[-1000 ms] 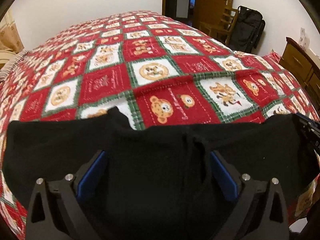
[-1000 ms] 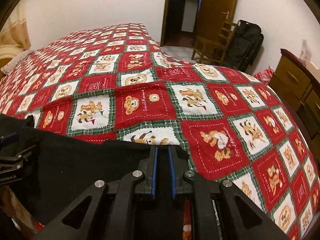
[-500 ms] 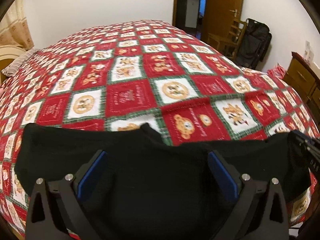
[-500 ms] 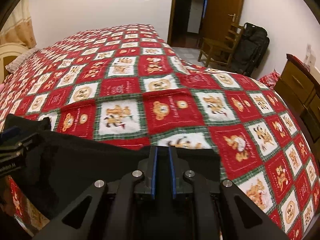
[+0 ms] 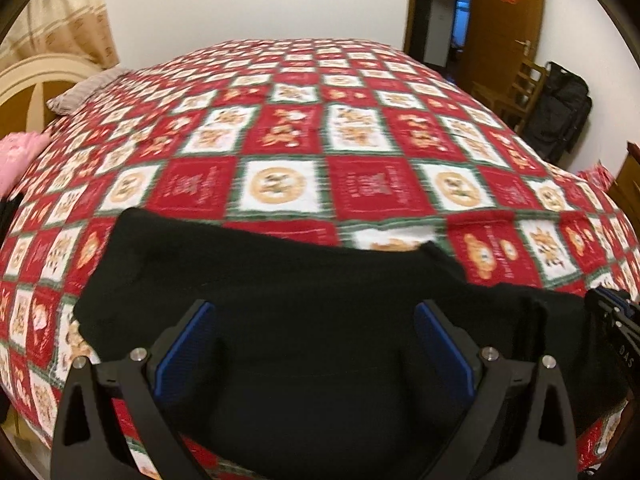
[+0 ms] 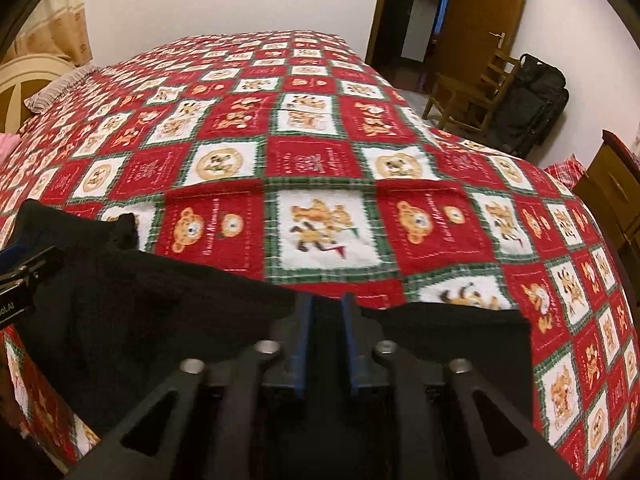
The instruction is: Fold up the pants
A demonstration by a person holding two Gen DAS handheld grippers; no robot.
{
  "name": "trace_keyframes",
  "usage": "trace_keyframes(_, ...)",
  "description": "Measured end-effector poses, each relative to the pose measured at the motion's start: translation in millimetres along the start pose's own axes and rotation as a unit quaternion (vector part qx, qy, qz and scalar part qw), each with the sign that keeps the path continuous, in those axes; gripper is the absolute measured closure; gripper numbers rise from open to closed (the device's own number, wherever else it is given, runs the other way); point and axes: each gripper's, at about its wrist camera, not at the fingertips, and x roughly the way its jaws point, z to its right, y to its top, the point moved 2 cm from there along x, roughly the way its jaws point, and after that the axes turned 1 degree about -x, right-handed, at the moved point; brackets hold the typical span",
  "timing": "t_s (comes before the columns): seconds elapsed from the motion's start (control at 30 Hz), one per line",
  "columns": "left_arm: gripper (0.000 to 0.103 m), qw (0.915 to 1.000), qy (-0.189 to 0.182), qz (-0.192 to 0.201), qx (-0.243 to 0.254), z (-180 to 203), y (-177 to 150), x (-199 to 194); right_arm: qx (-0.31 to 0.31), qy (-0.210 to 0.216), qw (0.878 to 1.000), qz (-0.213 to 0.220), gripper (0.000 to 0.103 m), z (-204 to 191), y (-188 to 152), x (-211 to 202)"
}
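Black pants (image 5: 288, 292) lie across the near edge of a bed with a red, white and green bear-print quilt (image 5: 320, 152). My left gripper (image 5: 314, 320) is open, its blue pads wide apart over the black cloth. My right gripper (image 6: 327, 312) is shut on the pants (image 6: 180, 312), its blue pads pinching a fold near the cloth's right end. The right gripper shows at the right edge of the left wrist view (image 5: 612, 312); the left gripper shows at the left edge of the right wrist view (image 6: 24, 272).
A cream headboard (image 5: 36, 84) and pillow (image 5: 84, 92) are at the far left. A pink cloth (image 5: 16, 156) lies at the left edge. A wooden chair (image 6: 472, 92), black bags (image 6: 532, 104), a door (image 6: 480, 20) and a wooden dresser (image 6: 612, 196) stand to the right.
Both grippers have moved back and left along the bed's near edge, and the pants have shifted with them. More of the headboard side has come into view. The left stays open, the right shut.
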Motion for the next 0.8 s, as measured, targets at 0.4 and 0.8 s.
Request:
trace_keyframes(0.4, 0.001, 0.9985, 0.034, 0.000, -0.042, -51, -2, 2, -0.024, 0.029, 0.999, 0.005, 0.051, -33, 4, -1)
trace_keyframes(0.8, 0.001, 0.9945, 0.077, 0.009, -0.071, -102, 1, -5, -0.028, 0.097, 0.992, 0.068, 0.051, -41, 8, -26)
